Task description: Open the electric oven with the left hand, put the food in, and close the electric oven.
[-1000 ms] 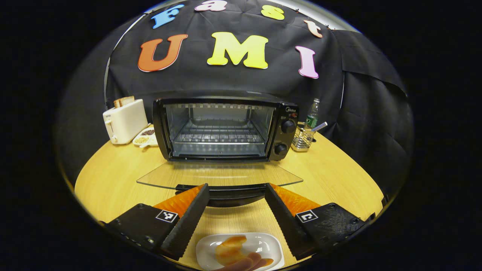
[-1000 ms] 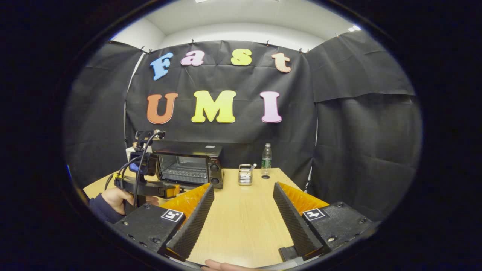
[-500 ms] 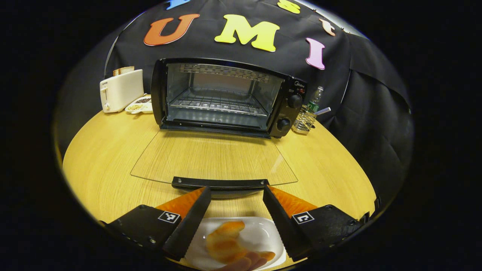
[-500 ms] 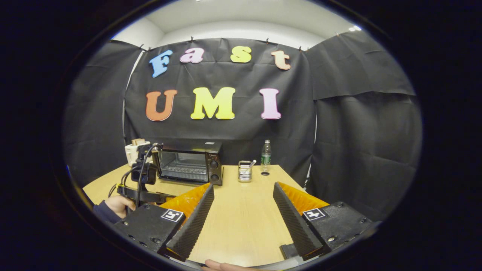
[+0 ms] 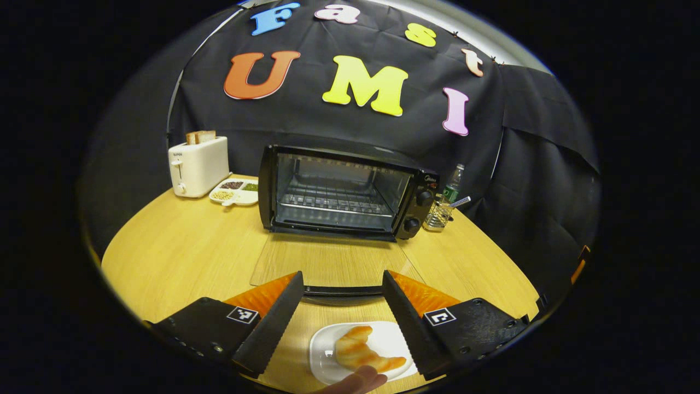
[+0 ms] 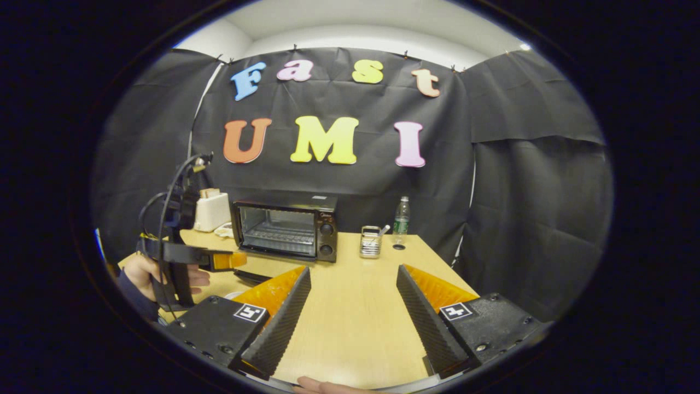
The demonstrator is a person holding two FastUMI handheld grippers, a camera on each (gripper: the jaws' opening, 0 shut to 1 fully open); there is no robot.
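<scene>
The black electric oven [image 5: 344, 191] stands at the back of the wooden table, its glass door [image 5: 328, 262] folded down flat, its wire rack bare. My left gripper [image 5: 342, 279] hangs open just in front of the door's handle, touching nothing. Below it a croissant [image 5: 363, 353] lies on a white plate [image 5: 328, 358], with a fingertip at the plate's near edge. In the right gripper view the oven [image 6: 287, 227] sits far left of centre, and my right gripper [image 6: 353, 273] is open over bare table. The left gripper [image 6: 219, 260] and the hand holding it appear at that view's left.
A white toaster [image 5: 198, 165] with bread and a divided snack dish [image 5: 235, 192] stand left of the oven. A wire holder [image 5: 437, 214] and a water bottle [image 5: 451, 186] stand to its right. The table's [image 6: 355, 323] right half lies bare in front of my right gripper.
My left gripper has drawn back and up from the oven door, which stays down. The plate with the croissant now shows farther back between its fingers. The right gripper barely moved.
</scene>
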